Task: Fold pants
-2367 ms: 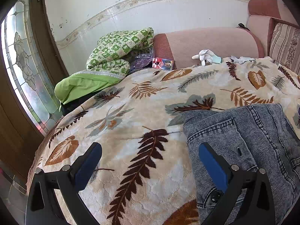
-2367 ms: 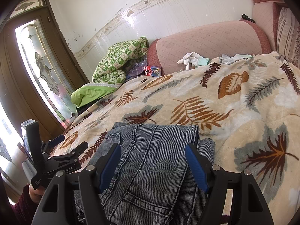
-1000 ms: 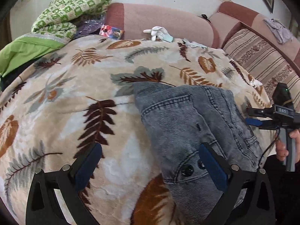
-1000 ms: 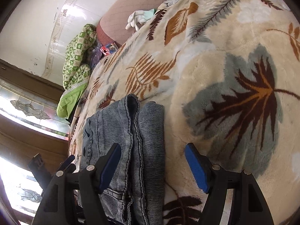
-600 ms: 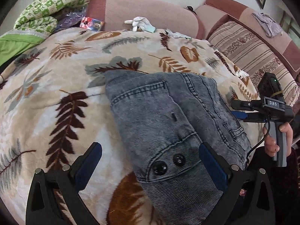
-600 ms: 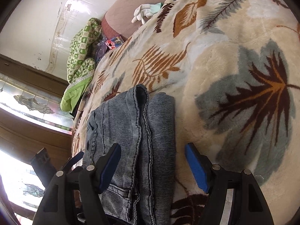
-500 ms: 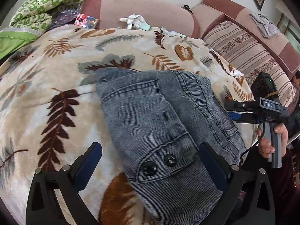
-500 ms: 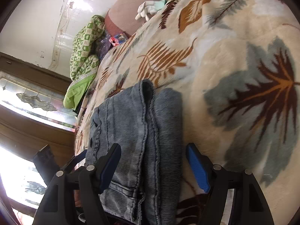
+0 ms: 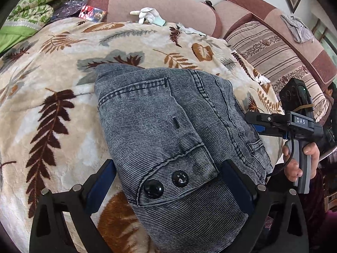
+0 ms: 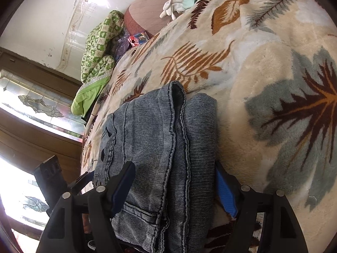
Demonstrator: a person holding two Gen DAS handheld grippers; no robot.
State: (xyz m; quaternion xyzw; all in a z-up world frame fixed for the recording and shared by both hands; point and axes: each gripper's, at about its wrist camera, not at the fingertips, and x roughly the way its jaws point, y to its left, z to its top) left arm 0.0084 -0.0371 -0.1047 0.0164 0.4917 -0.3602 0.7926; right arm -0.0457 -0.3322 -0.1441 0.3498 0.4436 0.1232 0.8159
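Note:
Grey-blue denim pants [image 9: 168,130] lie folded in a compact stack on a leaf-patterned blanket [image 9: 52,67]; two black buttons show at the near end. My left gripper [image 9: 168,181] is open, its blue-padded fingers straddling the near end of the stack. The pants also show in the right wrist view [image 10: 160,151], folded with a rolled edge on the right. My right gripper [image 10: 174,185] is open, its fingers on either side of the stack's near end. The right gripper also appears in the left wrist view [image 9: 280,124], held by a hand beside the stack.
A pink sofa back [image 9: 151,0] runs behind the blanket, with a striped cushion [image 9: 273,48] at right. White gloves [image 9: 147,14], a green quilt [image 9: 38,2] and a small colourful box [image 9: 92,13] lie at the far side. A glass door [image 10: 31,109] stands left.
Both grippers have moved in closer over the folded pants, so that the stack now lies between each pair of open fingers. The pants have not visibly shifted.

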